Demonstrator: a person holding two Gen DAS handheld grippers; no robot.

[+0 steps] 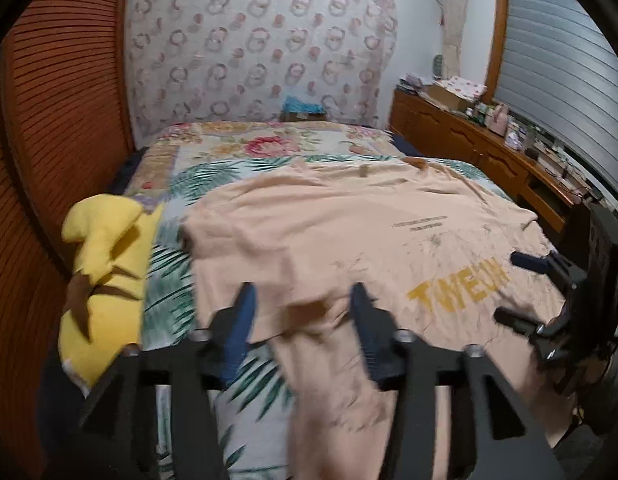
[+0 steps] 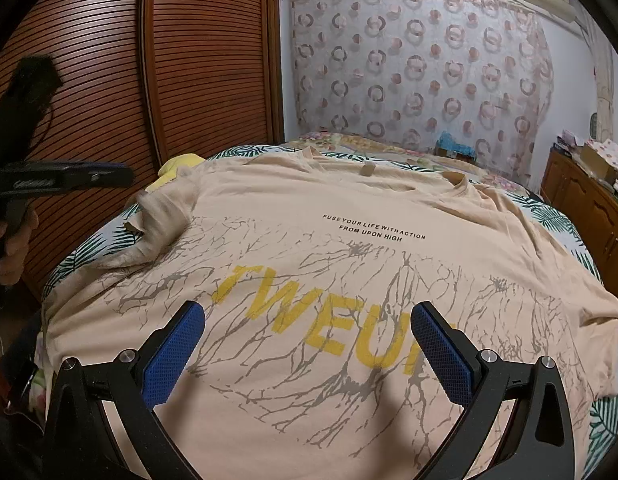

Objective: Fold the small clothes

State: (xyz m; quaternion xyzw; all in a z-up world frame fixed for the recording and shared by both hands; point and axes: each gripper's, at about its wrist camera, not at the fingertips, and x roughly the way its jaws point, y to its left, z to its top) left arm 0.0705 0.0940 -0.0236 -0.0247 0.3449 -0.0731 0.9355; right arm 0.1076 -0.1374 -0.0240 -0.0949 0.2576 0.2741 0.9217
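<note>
I have a peach T-shirt (image 2: 349, 216) spread flat across the bed (image 1: 213, 168), with the yellow letters and grey branch print facing up. Its collar points toward the patterned curtain (image 2: 421, 64) at the far end of the bed, and its hem hangs over the near edge, closest to me. On the shirt's left side, the sleeve (image 2: 157, 232) is folded in and lies rumpled on the chest area.

My left gripper (image 1: 301, 304) hovers over the near left part of the shirt with its jaws spread apart; nothing is pinched between them, though the picture is blurred there. From the right camera I see that same gripper off to the left of the shirt, held by a hand (image 2: 13, 248) in front of the slatted wooden wardrobe (image 2: 109, 80).

My right gripper (image 2: 309, 336) sits above the lower middle of the shirt, over the yellow letters, jaws wide apart and gripping nothing. I cannot tell whether its fingertips touch the cloth.

A yellow plush toy (image 1: 105, 272) lies on the bed just left of the shirt, against the wardrobe side. To the right of the shirt, beyond the bed, a wooden sideboard (image 1: 469, 140) carries boxes and bottles below a shuttered window (image 1: 561, 64).
</note>
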